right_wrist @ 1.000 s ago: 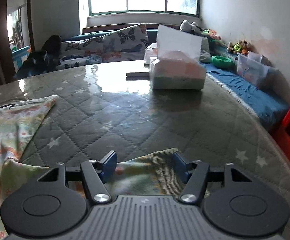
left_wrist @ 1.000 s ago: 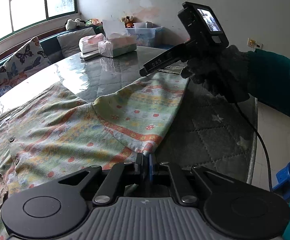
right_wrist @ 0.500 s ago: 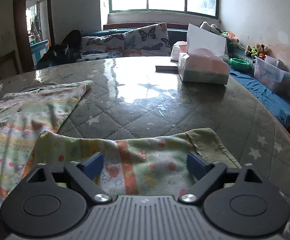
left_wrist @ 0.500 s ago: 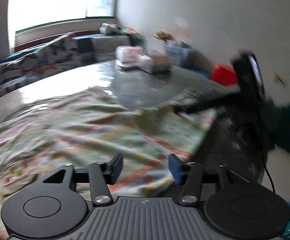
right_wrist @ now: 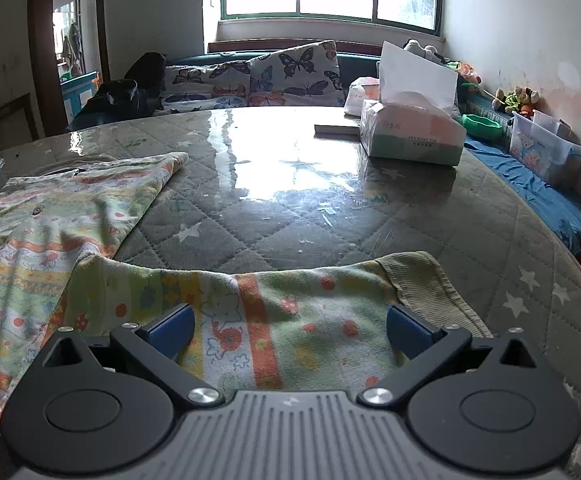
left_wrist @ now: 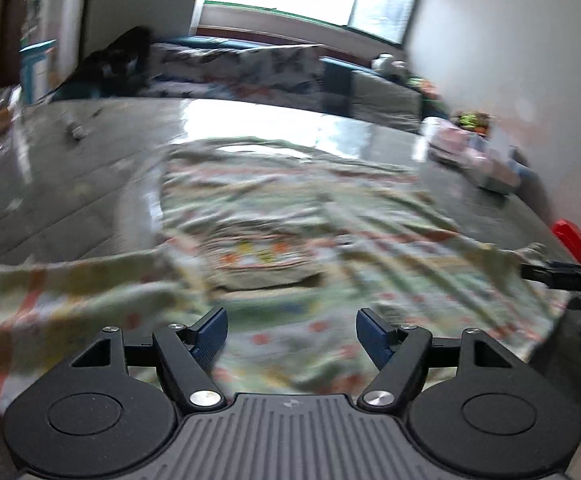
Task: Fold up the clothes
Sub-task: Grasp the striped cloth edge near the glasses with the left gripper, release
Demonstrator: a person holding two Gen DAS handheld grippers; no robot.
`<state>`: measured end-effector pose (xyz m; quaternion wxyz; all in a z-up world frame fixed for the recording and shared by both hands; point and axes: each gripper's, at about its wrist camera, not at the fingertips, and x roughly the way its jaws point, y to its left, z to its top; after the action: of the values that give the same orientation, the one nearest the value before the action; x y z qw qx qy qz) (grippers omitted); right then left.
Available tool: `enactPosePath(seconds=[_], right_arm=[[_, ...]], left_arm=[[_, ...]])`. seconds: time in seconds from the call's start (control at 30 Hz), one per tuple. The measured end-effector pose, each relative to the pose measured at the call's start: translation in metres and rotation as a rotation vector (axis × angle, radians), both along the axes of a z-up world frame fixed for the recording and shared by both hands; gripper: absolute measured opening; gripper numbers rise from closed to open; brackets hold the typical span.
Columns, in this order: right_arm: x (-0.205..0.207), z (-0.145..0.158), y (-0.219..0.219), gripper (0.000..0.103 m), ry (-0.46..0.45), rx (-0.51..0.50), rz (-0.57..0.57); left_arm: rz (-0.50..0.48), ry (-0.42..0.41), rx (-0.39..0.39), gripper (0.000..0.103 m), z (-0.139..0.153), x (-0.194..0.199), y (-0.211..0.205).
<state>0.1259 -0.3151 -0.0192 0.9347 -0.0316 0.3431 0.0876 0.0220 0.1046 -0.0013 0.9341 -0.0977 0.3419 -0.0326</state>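
1. Since 1 s ago: left gripper [left_wrist: 290,330] let go of the shirt [left_wrist: 274,240] hem & swung round to face the window; right gripper [right_wrist: 288,326] spread wider over the sleeve [right_wrist: 274,300], now folded in w/ its cuff [right_wrist: 426,280] to the right.
2. Both grippers: fingers wide apart, holding nothing.
3. Left view blurred; shirt lies spread on the table [right_wrist: 290,200], pocket just ahead of the fingers.
4. Right gripper's tip [left_wrist: 558,272] shows at the shirt's right edge.
5. Farther back: tissue box [right_wrist: 410,132] on the table, then sofa cushions [right_wrist: 290,76] under the window.
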Motion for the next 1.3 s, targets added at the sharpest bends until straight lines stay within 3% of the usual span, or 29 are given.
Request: enactPosePath(seconds=[0.27,0.33,0.43,0.6,0.73,0.97,1.17,1.3], right_arm=[[0.001,0.000,-0.001,0.103,-0.001,0.001,0.000],[0.001,0.000,0.000,0.103,-0.001,0.002,0.000],[0.001,0.000,0.000,0.103,-0.001,0.002,0.000],[0.001,0.000,0.000,0.103,-0.001,0.001,0.000],[0.001,0.000,0.000,0.103,-0.002,0.001,0.000],[0.001,0.000,0.000,0.103,-0.002,0.001,0.000],[0.001,0.000,0.000,0.103,-0.002,0.001,-0.001],[0.001,0.000,0.000,0.103,-0.002,0.001,-0.001]], left_arm=[[0.221,-0.051,0.051,0.085,0.006,-0.029,0.053],[0.277,-0.064,0.064,0.102,0.007,-0.036,0.067],[0.378,-0.077,0.106,0.103,0.009,-0.047,0.088],[0.539,-0.032,0.145,0.103,0.003,-0.053,0.125],[0.582,0.021,0.281,0.103,-0.005,-0.043,0.133],[0.590,0.112,0.286,0.103,-0.012,-0.020,0.158],[0.614,0.108,0.342,0.103,-0.013,-0.003,0.172],[0.647,0.111,0.324,0.102,-0.012,-0.001,0.176]])
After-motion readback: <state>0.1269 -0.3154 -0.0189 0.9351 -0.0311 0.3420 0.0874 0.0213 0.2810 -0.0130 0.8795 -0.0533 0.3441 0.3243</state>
